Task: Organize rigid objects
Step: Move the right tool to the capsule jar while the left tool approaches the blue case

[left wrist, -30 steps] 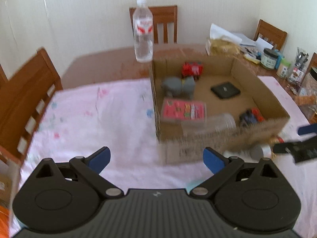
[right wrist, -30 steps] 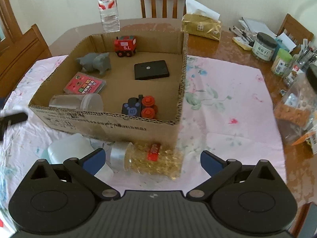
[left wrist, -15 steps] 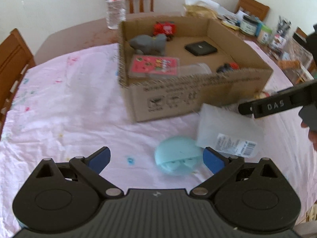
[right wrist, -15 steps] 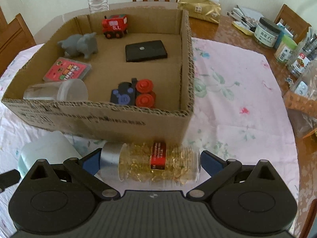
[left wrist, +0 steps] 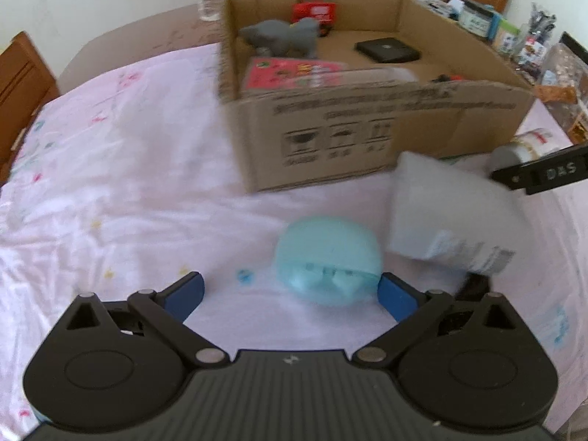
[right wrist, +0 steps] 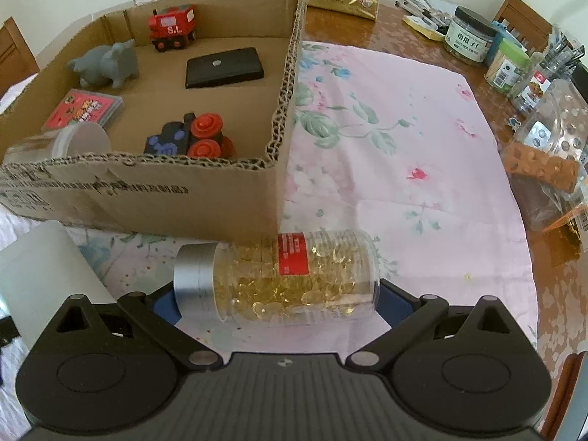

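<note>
Fingers flanking capsule jar, apart

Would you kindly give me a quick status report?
Left hand-held gripper open beside teal case. Right hand-held gripper open around lying capsule bottle, not clamped. Cardboard box just behind it.

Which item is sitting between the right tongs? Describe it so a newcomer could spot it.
Find the open cardboard box on the pink cloth; just outside its near right corner a clear jar lies on its side, between the open right tongs. Unlike the frosted white container beside it, it is packed with golden capsules, with a silver lid and a red label.
</note>
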Demonstrator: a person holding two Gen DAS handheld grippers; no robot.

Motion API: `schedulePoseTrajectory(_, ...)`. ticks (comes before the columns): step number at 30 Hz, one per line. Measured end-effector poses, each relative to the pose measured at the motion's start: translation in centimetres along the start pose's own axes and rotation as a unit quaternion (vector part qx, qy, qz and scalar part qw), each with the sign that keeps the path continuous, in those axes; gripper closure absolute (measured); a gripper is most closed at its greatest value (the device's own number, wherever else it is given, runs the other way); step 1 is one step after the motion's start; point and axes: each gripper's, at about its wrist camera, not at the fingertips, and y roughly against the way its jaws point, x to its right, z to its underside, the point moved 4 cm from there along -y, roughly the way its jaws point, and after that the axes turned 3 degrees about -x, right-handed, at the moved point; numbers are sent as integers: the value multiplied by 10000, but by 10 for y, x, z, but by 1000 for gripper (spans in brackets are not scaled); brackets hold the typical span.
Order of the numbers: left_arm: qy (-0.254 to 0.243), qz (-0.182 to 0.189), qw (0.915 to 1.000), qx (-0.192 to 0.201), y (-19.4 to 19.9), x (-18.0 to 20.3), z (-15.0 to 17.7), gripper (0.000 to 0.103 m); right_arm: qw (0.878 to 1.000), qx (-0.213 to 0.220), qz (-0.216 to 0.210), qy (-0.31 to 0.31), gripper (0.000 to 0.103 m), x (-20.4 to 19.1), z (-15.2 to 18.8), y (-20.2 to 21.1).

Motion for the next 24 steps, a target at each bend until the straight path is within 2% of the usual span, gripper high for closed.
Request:
schedulePoseTrajectory(8,489,-182,9986,4,3,-38,7,0,9998,36,-143,165,0,6,3,1)
schedulePoseTrajectory(24,802,-316,9963,61,-3,-33,-1,0,9967,573,-316,476,0,10,18,6)
